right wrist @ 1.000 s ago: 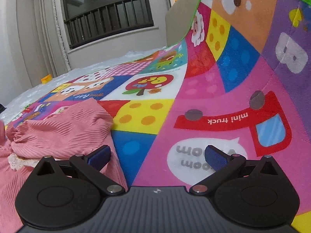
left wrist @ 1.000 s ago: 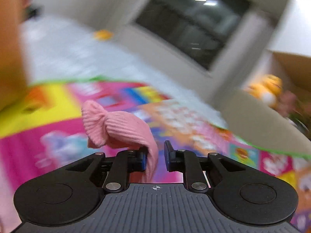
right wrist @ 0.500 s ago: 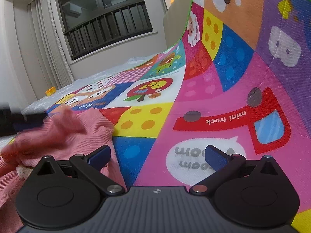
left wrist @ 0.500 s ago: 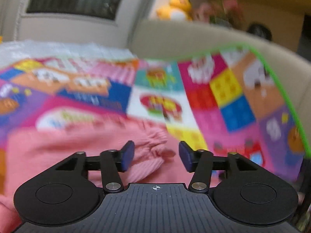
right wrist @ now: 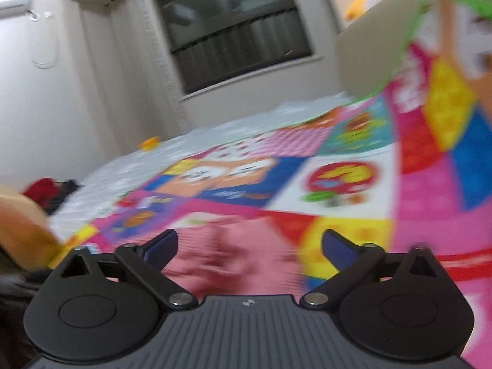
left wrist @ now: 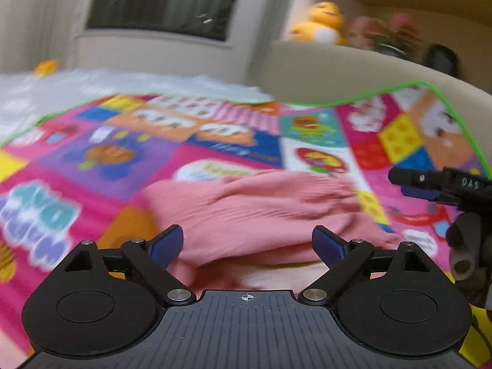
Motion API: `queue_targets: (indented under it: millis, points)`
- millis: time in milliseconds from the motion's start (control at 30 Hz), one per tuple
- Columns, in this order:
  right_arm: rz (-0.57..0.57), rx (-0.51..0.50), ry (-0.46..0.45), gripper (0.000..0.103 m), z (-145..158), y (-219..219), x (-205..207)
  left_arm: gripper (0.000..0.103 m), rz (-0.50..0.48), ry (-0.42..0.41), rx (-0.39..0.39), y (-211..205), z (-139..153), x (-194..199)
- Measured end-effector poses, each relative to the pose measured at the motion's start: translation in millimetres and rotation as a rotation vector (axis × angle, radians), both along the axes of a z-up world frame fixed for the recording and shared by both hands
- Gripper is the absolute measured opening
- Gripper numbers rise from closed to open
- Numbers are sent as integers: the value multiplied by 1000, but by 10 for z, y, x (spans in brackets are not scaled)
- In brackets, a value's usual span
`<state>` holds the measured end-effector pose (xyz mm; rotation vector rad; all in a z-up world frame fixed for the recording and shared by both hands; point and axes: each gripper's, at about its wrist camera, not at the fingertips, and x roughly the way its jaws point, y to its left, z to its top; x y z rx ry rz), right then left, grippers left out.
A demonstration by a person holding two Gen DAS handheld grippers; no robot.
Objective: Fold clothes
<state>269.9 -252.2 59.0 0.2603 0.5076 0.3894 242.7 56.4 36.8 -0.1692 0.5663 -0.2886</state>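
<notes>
Change since earlier frames: left gripper [left wrist: 247, 244] no longer pinches the pink fabric it held raised one second back; its jaws now stand wide apart with nothing between them.
Garment position: pink ribbed garment [left wrist: 261, 212] lies on the play mat [left wrist: 101, 166], directly ahead of the left gripper, toward the mat's right half and well short of the green-trimmed far edge.
Garment shape: one layer appears laid over another, forming a rough band; edges are blurred, so alignment cannot be confirmed.
Left gripper state: spread, empty, low over the near edge of the garment.
Right gripper state: right gripper [right wrist: 249, 247] is spread and empty; pink fabric shows beyond its fingers, contact cannot be determined.
Right gripper location: visible in the left view at the right margin, beside the garment's right end, apart from it.
Image quality: both views show motion blur.
Task meaning: one fold appears released and deposited; judged status is mid-task.
Next requirement: select a fresh edge or corner for the following fold.
Risk: loose ribbed fabric may spring back open.
</notes>
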Motion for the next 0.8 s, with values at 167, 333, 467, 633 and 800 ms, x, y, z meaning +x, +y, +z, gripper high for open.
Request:
queue_targets:
  millis: [167, 333, 467, 633, 800]
  points:
    - [66, -138, 110, 42, -311, 578, 422, 94, 11, 58, -17, 200, -133, 17]
    - [71, -124, 47, 20, -171, 639, 423, 94, -41, 69, -47, 259, -210, -15]
    - [4, -116, -14, 20, 87, 436, 426, 94, -50, 83, -37, 208, -267, 25]
    - [-25, -231, 139, 27, -391, 336, 577, 95, -50, 121, 21, 127, -346, 24]
    - [-19, -265, 117, 34, -606, 371, 521, 95, -103, 82, -28, 103, -116, -36]
